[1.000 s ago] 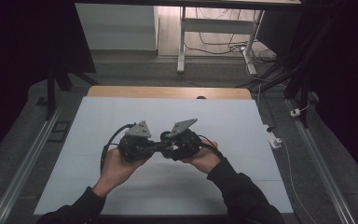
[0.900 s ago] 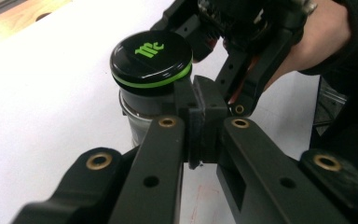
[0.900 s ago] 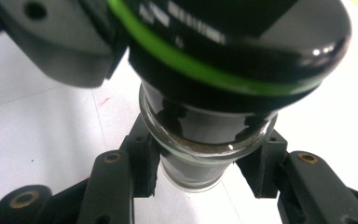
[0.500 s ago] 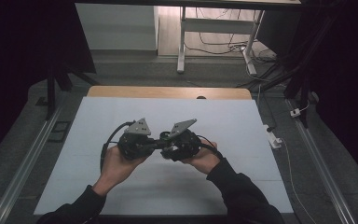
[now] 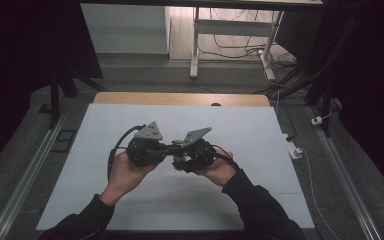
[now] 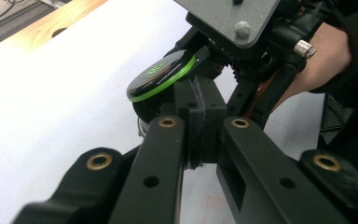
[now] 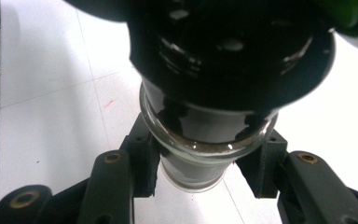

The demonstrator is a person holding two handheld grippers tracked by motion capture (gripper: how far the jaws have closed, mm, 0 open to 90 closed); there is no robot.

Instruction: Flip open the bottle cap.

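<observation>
A: What is each gripper doing?

B: I am holding both above the white table (image 5: 260, 130), tips facing each other. The right gripper (image 5: 180, 159) is clenching a glass jar (image 7: 200, 154) around its clear, narrow end. The left gripper (image 5: 166, 149) is pinching a black block (image 6: 205, 116) straight ahead of its jaws.

A: Is that block part of the jar?

B: I am guessing it is. The view is close and dark, so I cannot be sure. A green-rimmed disc (image 6: 161, 77) is sitting just beyond and above it.

A: Which way is the jar lying?

B: Its long axis is running level from one gripper to the other. Its wide dark end is pointing away from the right gripper, toward the left one. Any twist or pull will be working along that line.
</observation>
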